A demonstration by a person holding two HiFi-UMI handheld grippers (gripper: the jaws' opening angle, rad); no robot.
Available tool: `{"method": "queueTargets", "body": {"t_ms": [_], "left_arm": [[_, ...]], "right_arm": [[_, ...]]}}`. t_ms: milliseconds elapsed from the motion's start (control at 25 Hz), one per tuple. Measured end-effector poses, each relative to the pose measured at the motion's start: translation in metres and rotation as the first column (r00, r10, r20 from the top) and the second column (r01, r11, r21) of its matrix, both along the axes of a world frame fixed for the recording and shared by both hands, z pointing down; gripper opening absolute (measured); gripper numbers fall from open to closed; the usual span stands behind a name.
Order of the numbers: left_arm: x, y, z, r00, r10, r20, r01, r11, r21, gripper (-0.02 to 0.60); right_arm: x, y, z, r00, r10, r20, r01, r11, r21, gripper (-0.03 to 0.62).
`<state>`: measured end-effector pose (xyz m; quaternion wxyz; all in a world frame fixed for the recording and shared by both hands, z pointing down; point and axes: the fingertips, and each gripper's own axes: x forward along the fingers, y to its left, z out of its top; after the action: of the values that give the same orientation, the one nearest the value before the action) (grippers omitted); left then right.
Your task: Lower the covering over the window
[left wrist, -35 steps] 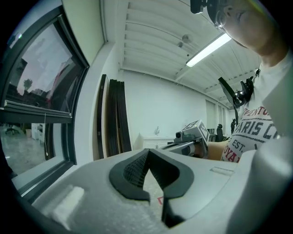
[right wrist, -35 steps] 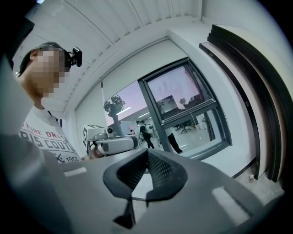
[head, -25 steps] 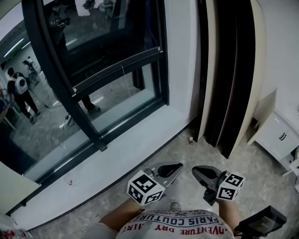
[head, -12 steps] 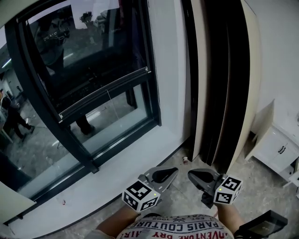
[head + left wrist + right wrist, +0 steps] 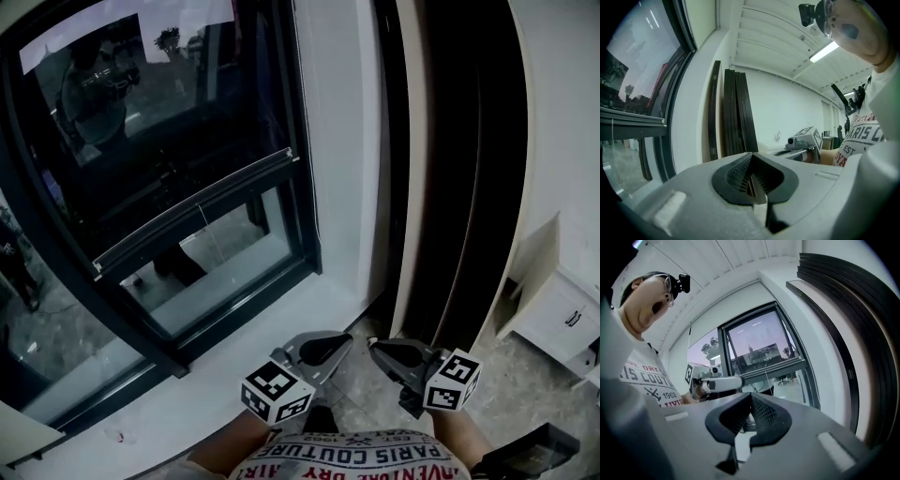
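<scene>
We've got the left gripper (image 5: 328, 347) and right gripper (image 5: 382, 352) side by side, low by our shirt (image 5: 347, 459), both pinched closed on nothing. The window (image 5: 178, 206) is dead ahead, with dark panels (image 5: 469, 187) leaning to its right and a white cabinet (image 5: 562, 319) beyond. We can't make out the covering itself.

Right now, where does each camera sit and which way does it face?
Head view: on head, steeply down at window, floor; left gripper, right gripper, shirt show.
Left gripper view: on left gripper, along shut jaws toward dark panels; right gripper, shirt show.
Right gripper view: on right gripper, toward window; left gripper, shirt show.
Shared: window, dark panels.
</scene>
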<state>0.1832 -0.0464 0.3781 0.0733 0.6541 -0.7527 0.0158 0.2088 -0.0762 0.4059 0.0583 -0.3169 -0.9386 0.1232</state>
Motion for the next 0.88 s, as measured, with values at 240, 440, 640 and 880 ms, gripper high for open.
{"method": "queueTargets", "body": {"t_ms": [240, 440, 640, 880], "left_arm": [[-0.132, -0.024, 0.004, 1.000, -0.015, -0.017, 0.014, 1.000, -0.008, 0.003], [-0.233, -0.038, 0.000, 1.000, -0.018, -0.023, 0.017, 1.000, -0.017, 0.003], [-0.301, -0.037, -0.001, 0.999, -0.037, -0.030, 0.037, 0.999, -0.015, 0.003], [-0.343, -0.028, -0.003, 0.996, -0.069, -0.049, 0.070, 0.998, 0.004, 0.003]], "right_arm": [[-0.125, -0.026, 0.004, 1.000, 0.025, -0.012, -0.025, 1.000, -0.018, 0.006], [-0.224, -0.046, -0.005, 0.998, 0.054, -0.014, -0.054, 0.998, -0.027, 0.006], [-0.292, -0.047, -0.013, 0.998, 0.061, -0.005, -0.061, 0.998, -0.012, 0.006], [-0.331, -0.037, -0.017, 0.998, 0.053, 0.020, -0.054, 0.997, 0.060, 0.006]]}}
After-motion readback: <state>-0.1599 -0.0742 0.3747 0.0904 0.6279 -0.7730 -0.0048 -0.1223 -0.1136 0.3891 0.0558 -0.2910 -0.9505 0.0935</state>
